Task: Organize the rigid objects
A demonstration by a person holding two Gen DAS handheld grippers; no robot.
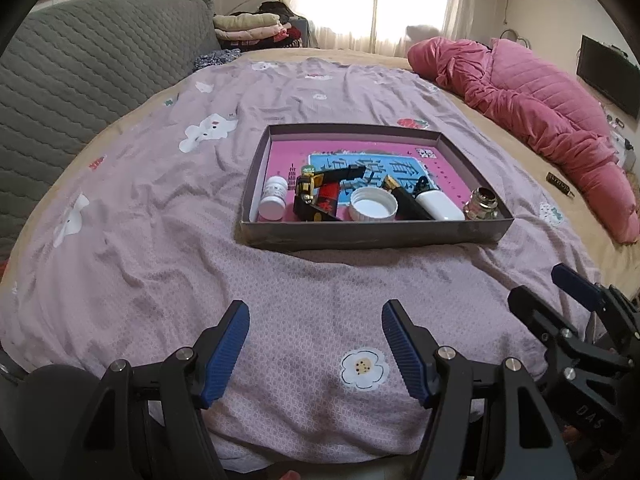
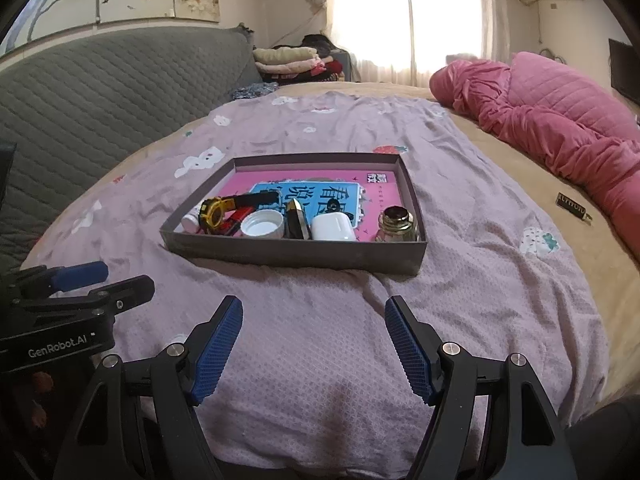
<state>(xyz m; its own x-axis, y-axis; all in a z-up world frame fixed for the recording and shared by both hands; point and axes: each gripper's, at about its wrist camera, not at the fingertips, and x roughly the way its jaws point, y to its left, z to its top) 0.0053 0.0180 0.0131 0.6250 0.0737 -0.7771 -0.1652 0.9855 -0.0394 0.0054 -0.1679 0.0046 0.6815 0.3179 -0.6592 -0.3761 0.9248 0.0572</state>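
1. A shallow box (image 1: 372, 236) is set on the purple sheet (image 1: 160, 200) of a bed, towards the middle, well back from the near edge.
2. Along the near wall of the box, a row of small things is seen: a white bottle (image 1: 273, 199) at the left corner, a yellow-and-black watch (image 2: 216, 210), a white cap (image 1: 373, 204) lying open side up, a white case (image 1: 439, 205), and a glass jar (image 1: 481, 203) at the right corner.
3. A pink printed sheet (image 2: 320, 184) is laid on the floor of the box.
4. The left gripper (image 1: 316, 354) is held above the near part of the bed, its blue fingers (image 1: 224, 354) spread wide with nothing between them.
5. The right gripper (image 2: 314, 350) is held beside it, its fingers likewise wide apart and empty.
6. A small dark bar (image 2: 572, 203) lies alone near the bed's right edge, beside a pink quilt (image 2: 560, 120).
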